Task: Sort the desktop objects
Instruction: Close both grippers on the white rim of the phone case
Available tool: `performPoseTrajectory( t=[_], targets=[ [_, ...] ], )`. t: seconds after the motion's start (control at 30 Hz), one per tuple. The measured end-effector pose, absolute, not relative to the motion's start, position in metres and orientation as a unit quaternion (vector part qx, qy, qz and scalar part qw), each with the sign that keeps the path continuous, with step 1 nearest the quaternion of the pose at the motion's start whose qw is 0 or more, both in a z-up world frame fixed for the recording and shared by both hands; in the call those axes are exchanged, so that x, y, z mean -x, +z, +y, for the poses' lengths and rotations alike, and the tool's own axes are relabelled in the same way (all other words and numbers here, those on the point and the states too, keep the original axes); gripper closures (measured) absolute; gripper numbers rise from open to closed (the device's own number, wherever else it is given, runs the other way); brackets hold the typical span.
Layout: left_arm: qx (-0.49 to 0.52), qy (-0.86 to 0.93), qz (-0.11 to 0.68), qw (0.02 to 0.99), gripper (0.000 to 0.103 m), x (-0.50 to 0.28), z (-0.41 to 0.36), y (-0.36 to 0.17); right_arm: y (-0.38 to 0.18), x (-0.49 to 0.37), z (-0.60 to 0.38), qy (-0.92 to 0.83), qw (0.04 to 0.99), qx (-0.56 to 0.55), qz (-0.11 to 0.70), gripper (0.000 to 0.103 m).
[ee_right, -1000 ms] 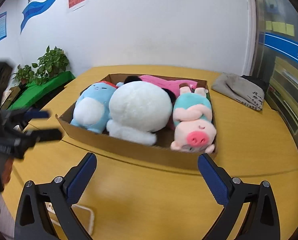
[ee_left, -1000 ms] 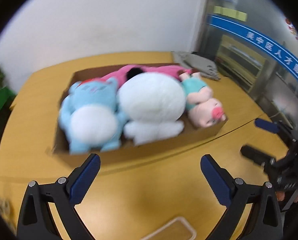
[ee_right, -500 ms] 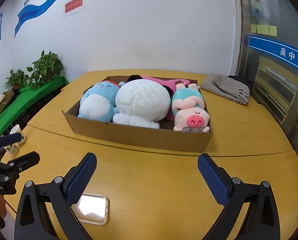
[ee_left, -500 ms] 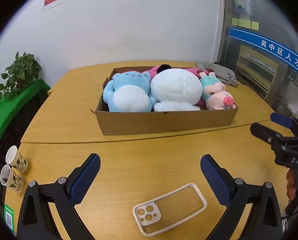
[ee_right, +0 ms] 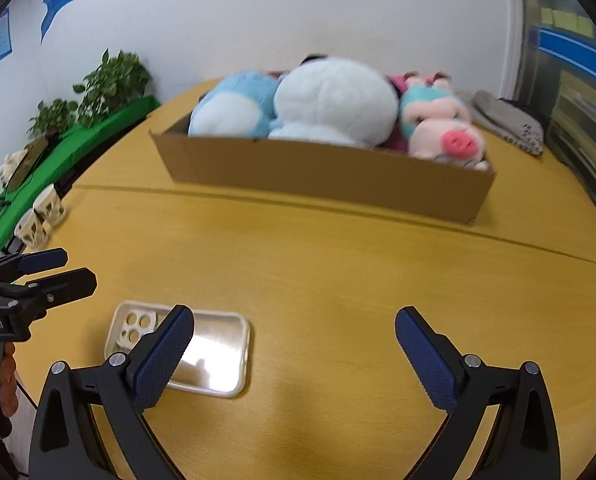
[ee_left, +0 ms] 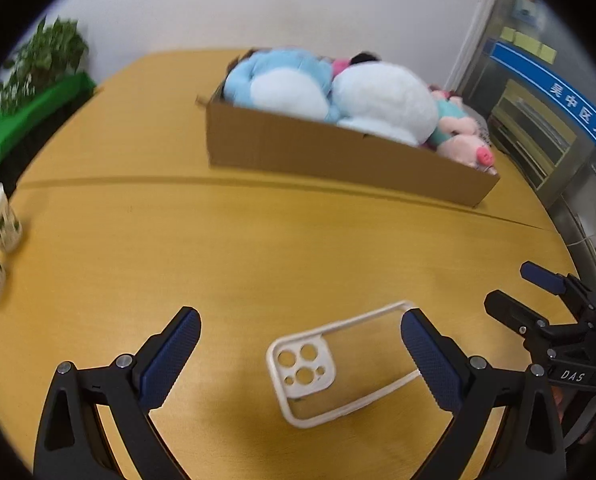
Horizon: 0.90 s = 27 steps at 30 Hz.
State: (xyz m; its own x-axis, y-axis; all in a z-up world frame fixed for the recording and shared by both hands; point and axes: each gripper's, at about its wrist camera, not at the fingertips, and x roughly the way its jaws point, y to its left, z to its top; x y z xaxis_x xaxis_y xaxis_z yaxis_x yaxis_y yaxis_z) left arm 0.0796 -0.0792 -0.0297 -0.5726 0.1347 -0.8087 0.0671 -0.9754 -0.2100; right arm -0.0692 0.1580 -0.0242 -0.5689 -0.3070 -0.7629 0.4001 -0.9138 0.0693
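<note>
White phone case (ee_left: 330,364) on table between wide-spread left gripper (ee_left: 298,344) fingers; right gripper (ee_right: 293,344) wide too.

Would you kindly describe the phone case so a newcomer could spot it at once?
Start at the cardboard box of plush toys on the yellow table, then look at the near bare stretch. There lies the phone case, flat, clear-backed with a cream rim and camera holes, the only flat item there.
</note>
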Motion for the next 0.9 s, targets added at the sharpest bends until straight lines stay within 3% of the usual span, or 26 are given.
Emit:
performPoseTrajectory(
  t=[0.37,0.57,0.67,0.73,0.77,0.8,0.9],
  targets=[
    [0.514,0.845,-0.147,0.022,0.005,-0.076,-0.089,-0.086,-0.089,0.076,0.130,-0.847,0.220,-0.477,0.083,0.016],
    [0.504,0.855,-0.119,0.011,0.009,-0.078,-0.079,-0.090,-0.093,0.064,0.124,-0.852,0.225,-0.460,0.110,0.045],
    [0.497,0.862,-0.102,-0.003,0.029,-0.079,-0.073,-0.088,-0.093,0.056,0.122,-0.855,0.228,-0.453,0.112,0.059],
    [0.493,0.864,-0.102,0.001,0.063,-0.079,-0.071,-0.086,-0.093,0.050,0.120,-0.855,0.232,-0.451,0.111,0.077],
    [0.493,0.864,-0.103,0.004,0.071,-0.079,-0.070,-0.086,-0.093,0.048,0.119,-0.856,0.231,-0.449,0.113,0.081],
    [0.494,0.864,-0.102,0.004,0.072,-0.078,-0.070,-0.086,-0.092,0.045,0.118,-0.856,0.231,-0.447,0.116,0.090],
    [0.494,0.863,-0.102,0.001,0.075,-0.078,-0.069,-0.085,-0.092,0.040,0.120,-0.858,0.231,-0.445,0.114,0.091]
  ],
)
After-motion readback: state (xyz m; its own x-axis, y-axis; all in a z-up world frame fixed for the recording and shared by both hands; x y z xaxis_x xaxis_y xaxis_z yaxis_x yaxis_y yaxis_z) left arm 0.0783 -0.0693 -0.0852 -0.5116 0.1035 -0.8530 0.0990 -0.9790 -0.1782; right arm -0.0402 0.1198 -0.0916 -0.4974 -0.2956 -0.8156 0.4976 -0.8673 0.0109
